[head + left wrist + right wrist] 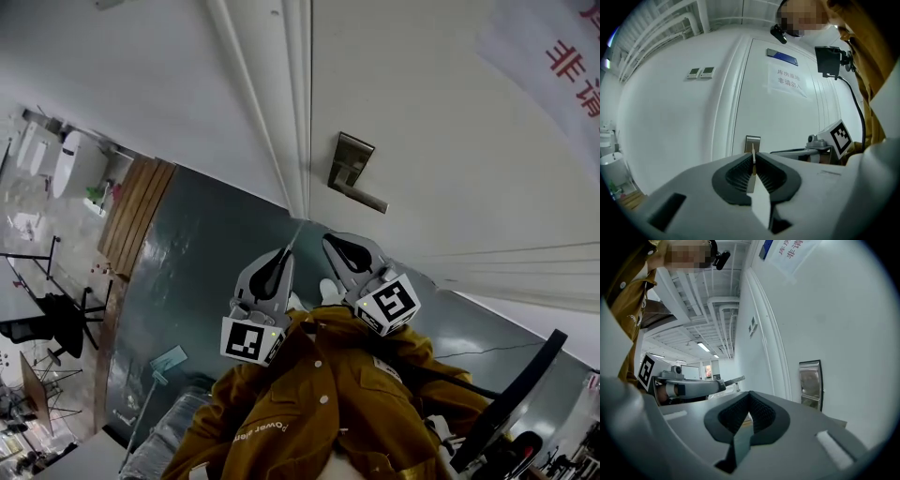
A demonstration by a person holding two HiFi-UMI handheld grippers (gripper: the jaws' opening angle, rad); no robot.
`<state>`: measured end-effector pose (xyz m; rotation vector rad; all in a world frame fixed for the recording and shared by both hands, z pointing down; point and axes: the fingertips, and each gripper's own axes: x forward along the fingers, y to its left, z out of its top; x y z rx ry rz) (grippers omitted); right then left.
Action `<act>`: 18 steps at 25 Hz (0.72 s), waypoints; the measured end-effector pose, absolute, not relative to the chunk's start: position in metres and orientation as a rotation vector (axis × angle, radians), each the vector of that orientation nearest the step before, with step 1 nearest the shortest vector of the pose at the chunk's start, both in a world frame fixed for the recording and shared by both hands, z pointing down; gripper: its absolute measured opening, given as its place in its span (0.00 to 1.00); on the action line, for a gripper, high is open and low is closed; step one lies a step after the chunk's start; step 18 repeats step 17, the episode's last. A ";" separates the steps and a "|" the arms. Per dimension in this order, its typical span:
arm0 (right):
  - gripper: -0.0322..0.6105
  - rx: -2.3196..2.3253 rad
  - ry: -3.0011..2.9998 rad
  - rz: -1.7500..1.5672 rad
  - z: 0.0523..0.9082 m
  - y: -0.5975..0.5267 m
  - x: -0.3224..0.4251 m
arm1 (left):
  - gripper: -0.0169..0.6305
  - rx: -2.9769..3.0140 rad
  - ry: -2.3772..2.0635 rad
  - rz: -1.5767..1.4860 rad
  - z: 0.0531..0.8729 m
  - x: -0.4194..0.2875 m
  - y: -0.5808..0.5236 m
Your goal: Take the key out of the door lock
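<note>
The silvery lock plate with its lever handle sits on the white door, a short way beyond both grippers. My left gripper is shut on the key, a thin flat blade sticking out past the pads, clear of the lock. In the left gripper view the key shows edge-on between the ribbed pads, with the lock plate behind it. My right gripper hangs beside the left one, shut with nothing in it. In the right gripper view the lock plate is to the right.
A paper notice with red print hangs on the door. The door frame runs just left of the lock. Two wall switches sit on the wall beside it. Desks and a chair stand far left on the dark floor.
</note>
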<state>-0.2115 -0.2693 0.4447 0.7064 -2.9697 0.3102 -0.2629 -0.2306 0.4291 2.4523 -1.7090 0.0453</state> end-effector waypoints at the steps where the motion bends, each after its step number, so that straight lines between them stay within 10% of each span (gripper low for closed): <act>1: 0.06 0.697 -2.974 0.310 0.444 -0.269 -0.213 | 0.06 2.449 -1.713 0.049 0.429 -0.264 -0.230; 18: 0.06 0.672 -2.985 0.304 0.444 -0.273 -0.221 | 0.06 2.406 -1.710 0.046 0.434 -0.269 -0.237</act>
